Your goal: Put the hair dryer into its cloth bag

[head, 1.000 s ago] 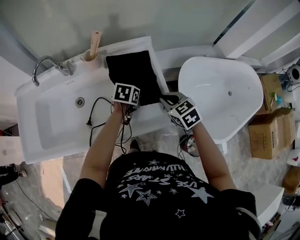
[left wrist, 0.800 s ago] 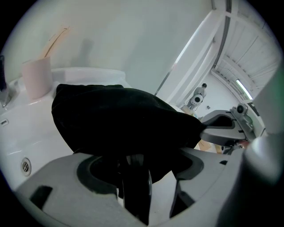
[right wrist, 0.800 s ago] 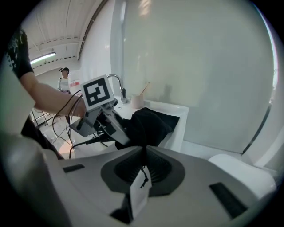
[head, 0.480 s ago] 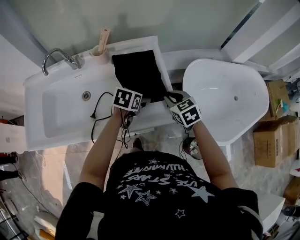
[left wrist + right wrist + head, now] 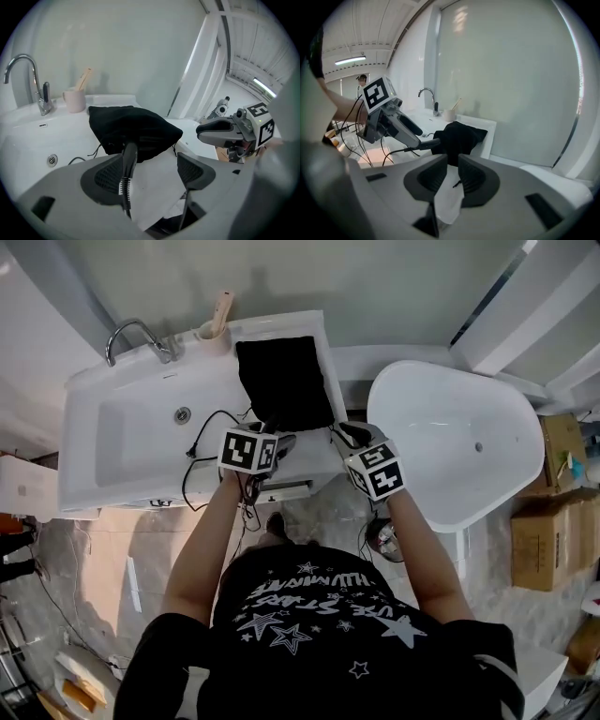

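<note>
Hair dryer (image 5: 130, 158) mostly in cloth bag (image 5: 284, 381), handle and cord (image 5: 75, 159) not yet in; left hand-held gripper (image 5: 154, 166) just opened wide around the handle, right hand-held gripper (image 5: 451, 173) just opening, half-wide, nothing in it.

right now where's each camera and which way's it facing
Head view: on the head, steeply down at sink and cloth bag; forearms, shirt show.
Left gripper view: on left gripper, facing the bag along just-opened fingers; hair dryer handle beside one.
Right gripper view: on right gripper, facing the bag; fingers just opening, empty.
All share the bag.
</note>
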A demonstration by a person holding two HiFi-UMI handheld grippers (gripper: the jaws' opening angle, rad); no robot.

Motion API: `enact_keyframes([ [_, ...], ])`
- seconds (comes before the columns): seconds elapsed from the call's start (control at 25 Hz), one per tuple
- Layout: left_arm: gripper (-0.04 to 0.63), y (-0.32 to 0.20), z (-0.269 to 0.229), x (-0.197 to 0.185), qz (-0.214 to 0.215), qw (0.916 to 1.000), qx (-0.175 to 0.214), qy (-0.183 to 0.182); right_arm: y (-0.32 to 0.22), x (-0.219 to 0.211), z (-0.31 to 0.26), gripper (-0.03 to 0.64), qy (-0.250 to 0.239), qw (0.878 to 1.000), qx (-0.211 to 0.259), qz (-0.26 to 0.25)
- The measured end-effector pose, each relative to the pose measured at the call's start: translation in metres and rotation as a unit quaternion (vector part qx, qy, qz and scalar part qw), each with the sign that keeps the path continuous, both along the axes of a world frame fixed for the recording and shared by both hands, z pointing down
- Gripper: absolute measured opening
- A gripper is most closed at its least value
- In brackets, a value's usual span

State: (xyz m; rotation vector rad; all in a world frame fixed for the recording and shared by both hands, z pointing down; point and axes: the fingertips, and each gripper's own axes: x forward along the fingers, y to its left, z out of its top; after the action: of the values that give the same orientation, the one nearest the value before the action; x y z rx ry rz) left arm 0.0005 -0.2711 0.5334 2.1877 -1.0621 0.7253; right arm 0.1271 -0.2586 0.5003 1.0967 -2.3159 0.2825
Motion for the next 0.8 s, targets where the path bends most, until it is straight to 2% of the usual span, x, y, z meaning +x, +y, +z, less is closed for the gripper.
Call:
enact_keyframes([
  [0.08,0.356,0.010,-0.008,-0.004,-0.014,0.9997,0.017,-0.004,0.009,0.002,-0.006,0.073,-0.011,1.000,0.011,0.001],
  [0.4,0.325,0.065,-0.040,-0.007,-0.054,0.9953,0.081,0.003,0.041,0.003,-0.020,0.017,-0.052,0.998,0.047,-0.007],
  [0.52,0.303,0.083,-0.041,-0.011,-0.071,0.9938,0.085,0.008,0.046,0.000,-0.022,0.008,-0.062,0.996,0.057,-0.003],
  [0.68,0.220,0.096,-0.035,-0.018,-0.076,0.9929,0.092,0.004,0.054,-0.005,-0.022,0.008,-0.076,0.995,0.063,-0.001],
  [0.8,0.178,0.100,-0.032,-0.023,-0.083,0.9917,0.098,0.015,0.059,-0.003,-0.023,0.006,-0.083,0.994,0.066,0.003],
])
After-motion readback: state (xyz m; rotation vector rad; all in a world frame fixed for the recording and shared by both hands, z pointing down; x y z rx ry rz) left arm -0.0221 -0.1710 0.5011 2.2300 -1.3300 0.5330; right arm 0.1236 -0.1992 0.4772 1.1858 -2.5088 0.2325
